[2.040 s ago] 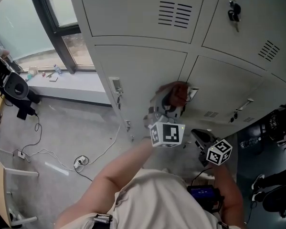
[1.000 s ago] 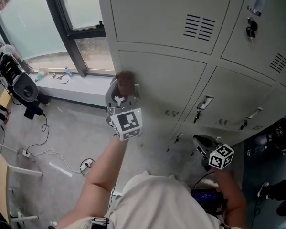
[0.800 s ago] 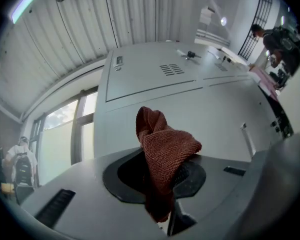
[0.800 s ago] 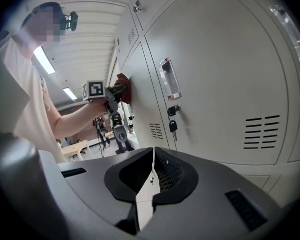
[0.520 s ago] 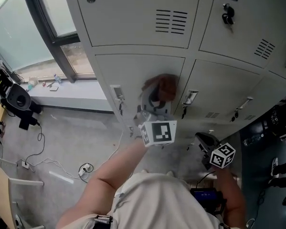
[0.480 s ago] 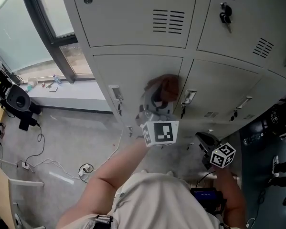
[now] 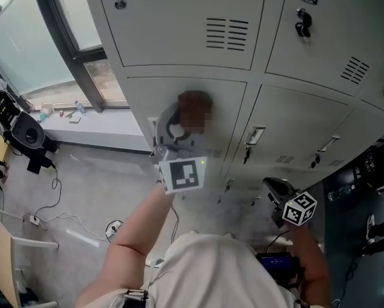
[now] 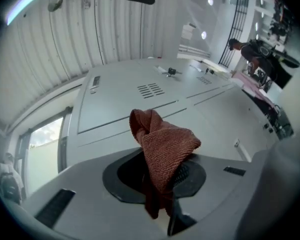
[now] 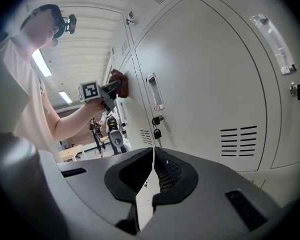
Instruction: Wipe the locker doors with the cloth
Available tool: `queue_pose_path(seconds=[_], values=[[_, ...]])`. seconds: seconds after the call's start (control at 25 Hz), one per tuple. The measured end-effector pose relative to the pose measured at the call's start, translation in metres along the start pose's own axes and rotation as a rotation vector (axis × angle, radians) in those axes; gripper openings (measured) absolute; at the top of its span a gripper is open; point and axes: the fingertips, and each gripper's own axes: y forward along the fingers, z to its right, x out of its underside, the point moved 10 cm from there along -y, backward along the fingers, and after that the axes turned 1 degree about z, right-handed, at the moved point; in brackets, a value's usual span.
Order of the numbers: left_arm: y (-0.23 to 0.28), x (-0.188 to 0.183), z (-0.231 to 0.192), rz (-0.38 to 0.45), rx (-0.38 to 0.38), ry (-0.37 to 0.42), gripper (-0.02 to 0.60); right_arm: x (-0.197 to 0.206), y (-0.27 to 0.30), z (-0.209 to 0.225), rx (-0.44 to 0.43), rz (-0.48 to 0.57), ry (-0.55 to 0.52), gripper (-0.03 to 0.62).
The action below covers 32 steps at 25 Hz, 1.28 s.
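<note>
We have the cloth (image 7: 193,102) pinched in the left gripper (image 7: 185,115). The jaws are clamped on its lower folds, and a loose bunch stands out past the tips. That bunch seems to be pressed on the upper part of the middle-row door (image 7: 224,114), towards its left side. The right gripper (image 9: 153,159) hangs low and well apart from the work, its jaws drawn together with only a thin slit between them and nothing in it.

The first risk we see is the grip. Only the cloth's bottom folds are caught, so if we lean hard and drag, friction on the painted metal could tug the cloth out or roll it over. The tips themselves would then meet the door and could scratch it.

The second is the handle (image 7: 152,122) at the door's left edge, just beside the left gripper. A stroke going further left could snag the loose bunch on it, or knock the gripper against it.

The third is coverage. The bunch is small against the door, so strokes set too far apart could leave unwiped bands, above all in the lower corners.

Last, the right gripper is near the neighbouring door (image 7: 307,127), and a careless shift of our body could bump it there
</note>
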Motion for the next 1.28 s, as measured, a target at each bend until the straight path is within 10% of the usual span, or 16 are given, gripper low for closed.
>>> queue_pose_path(seconds=[0.44, 0.68, 0.88, 1.28], values=[[-0.032, 0.04, -0.133, -0.178, -0.333, -0.016, 0.071, 0.004, 0.047, -0.02, -0.096, -0.044, -0.026, 0.018], [-0.01, 0.006, -0.098, -0.123, -0.368, 0.096, 0.069, 0.006, 0.043, -0.016, -0.085, -0.036, -0.007, 0.018], [0.006, -0.012, -0.018, -0.019, -0.262, 0.194, 0.069, 0.008, 0.029, -0.003, -0.066, -0.019, 0.009, 0.018], [0.041, -0.065, 0.066, 0.15, -0.012, 0.066, 0.069, 0.001, 0.002, 0.033, -0.056, 0.008, 0.029, 0.018]])
